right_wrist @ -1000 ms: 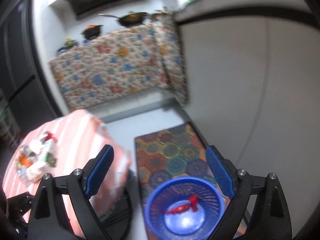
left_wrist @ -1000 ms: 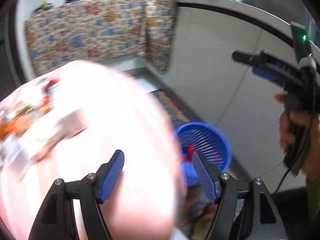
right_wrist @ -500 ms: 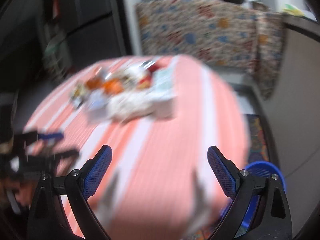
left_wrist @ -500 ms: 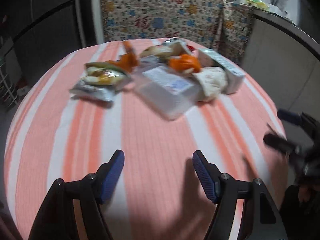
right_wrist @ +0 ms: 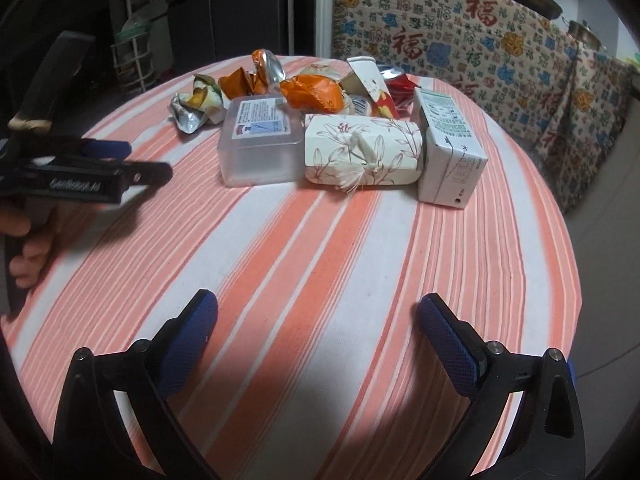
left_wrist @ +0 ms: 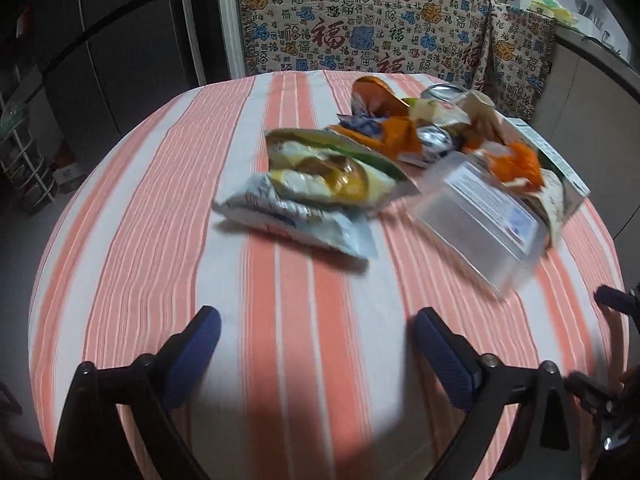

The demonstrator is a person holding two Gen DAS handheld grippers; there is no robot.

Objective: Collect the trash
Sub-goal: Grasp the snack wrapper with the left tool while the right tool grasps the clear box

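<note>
Your trash is heaped on the far half of the striped table (right_wrist: 360, 264), and everything turns on how each piece lies from the clear plastic box (right_wrist: 260, 144) in the middle of that heap. Your right gripper (right_wrist: 316, 344) hangs over bare cloth with its jaws spread wide, nothing between them; they have just been opening a little further. Ahead of it, touching the box's right side, lies the flowered tissue pack (right_wrist: 362, 154), its long side running across your jaws, so you would probably have to roll the wrist or take it by the narrow way. Beyond that pack, further right of the box, stands the white carton (right_wrist: 448, 148). Your left gripper (left_wrist: 316, 354) is also wide apart and empty, its jaws having just swung open. Left of the box from its side lie two flat snack bags (left_wrist: 316, 196), nearer to this hand, long axis slanting across.
</note>
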